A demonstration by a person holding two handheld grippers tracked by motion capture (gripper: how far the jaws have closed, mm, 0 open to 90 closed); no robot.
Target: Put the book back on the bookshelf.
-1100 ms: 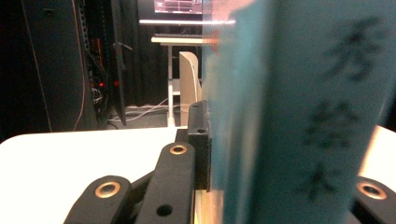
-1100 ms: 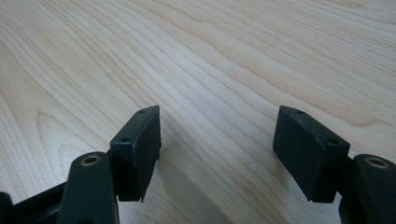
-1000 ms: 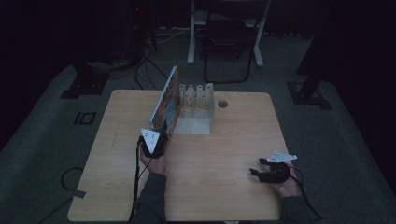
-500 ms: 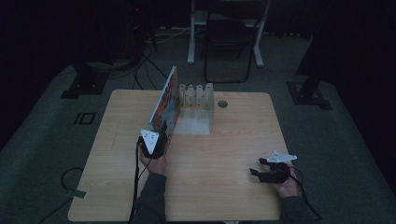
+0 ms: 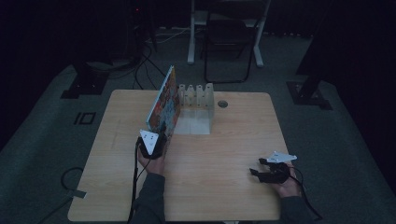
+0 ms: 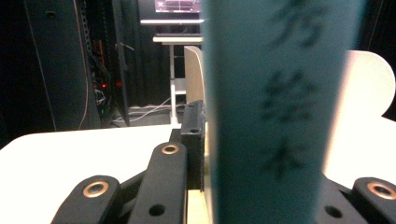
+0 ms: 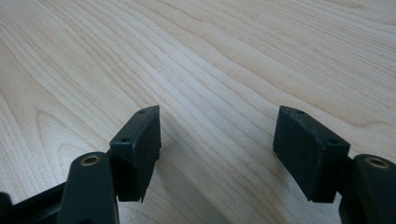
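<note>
A picture book (image 5: 164,103) with a colourful cover stands on edge at the left of a white slotted rack (image 5: 196,94). My left gripper (image 5: 156,140) holds the book's near edge. In the left gripper view the teal spine (image 6: 275,116) with dark characters stands between the jaws, and the left pad (image 6: 193,140) lies against it. These jaws have just been opening slightly, with the book still between them. My right gripper (image 5: 267,171) rests low over the table's front right, open, its pads (image 7: 140,140) wide apart above bare wood with nothing between them.
The wooden table (image 5: 224,144) has a round cable hole (image 5: 222,103) right of the rack. Beyond the far edge stand a chair and desk legs (image 5: 224,51) in the dark. Cables lie on the floor at the left (image 5: 70,179).
</note>
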